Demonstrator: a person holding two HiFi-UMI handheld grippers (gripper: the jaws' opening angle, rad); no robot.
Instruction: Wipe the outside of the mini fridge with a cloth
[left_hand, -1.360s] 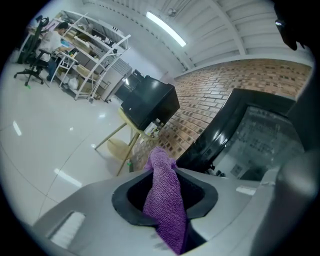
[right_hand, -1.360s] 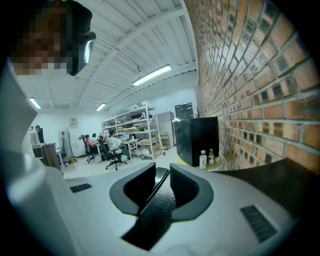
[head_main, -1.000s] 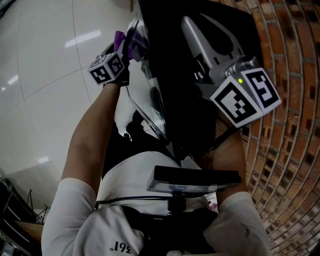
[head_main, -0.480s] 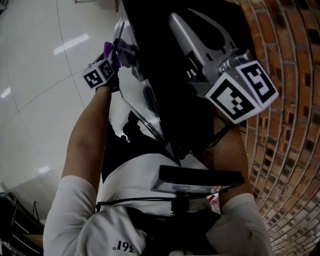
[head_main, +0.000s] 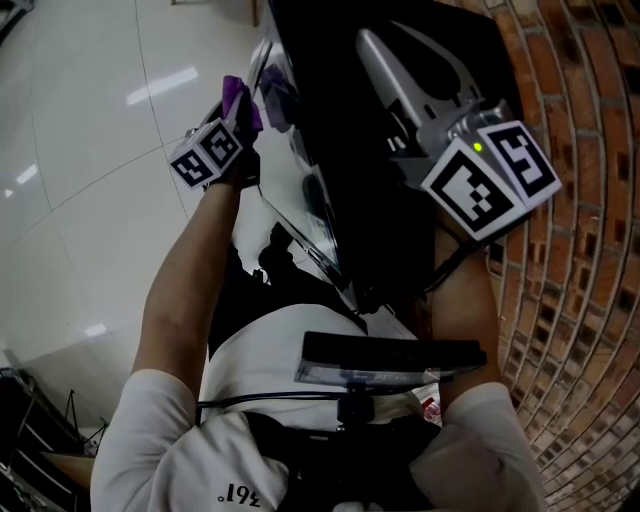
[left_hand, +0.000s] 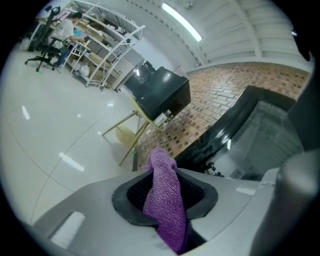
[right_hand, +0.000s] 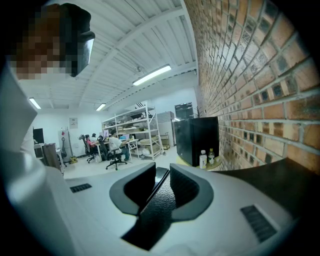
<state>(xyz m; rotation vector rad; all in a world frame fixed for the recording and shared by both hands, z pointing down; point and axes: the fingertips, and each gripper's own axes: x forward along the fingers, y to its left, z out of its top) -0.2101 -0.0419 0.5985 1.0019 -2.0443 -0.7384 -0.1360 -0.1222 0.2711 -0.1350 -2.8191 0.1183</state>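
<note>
Against the red brick wall (head_main: 585, 250) stands the black mini fridge (head_main: 360, 130), seen from above, with pale glossy floor tiles (head_main: 80, 150) to its left. The left gripper (head_main: 243, 118) is clamped on a purple towelling cloth (head_main: 238, 98). In the left gripper view the cloth (left_hand: 162, 170) fills the gap between the grey jaws and its free end pokes out past the tips of the left gripper (left_hand: 166, 195).

That end sits at the far upper edge of the fridge's shiny left face, where a purple reflection shows. Whether it presses on the surface I cannot tell.

The right gripper (head_main: 385, 65) lies along the fridge's top towards its far edge. Its own view shows the right gripper (right_hand: 162, 187) nearly closed, pinching a thin black textured edge of the fridge (right_hand: 150, 220), seemingly to steady it.

Wiping looks under way on the shiny face only. No streak or damp patch shows, so how much of that face is done cannot be judged. The top, the side by the wall and the lower part of the fridge probably remain.
</note>
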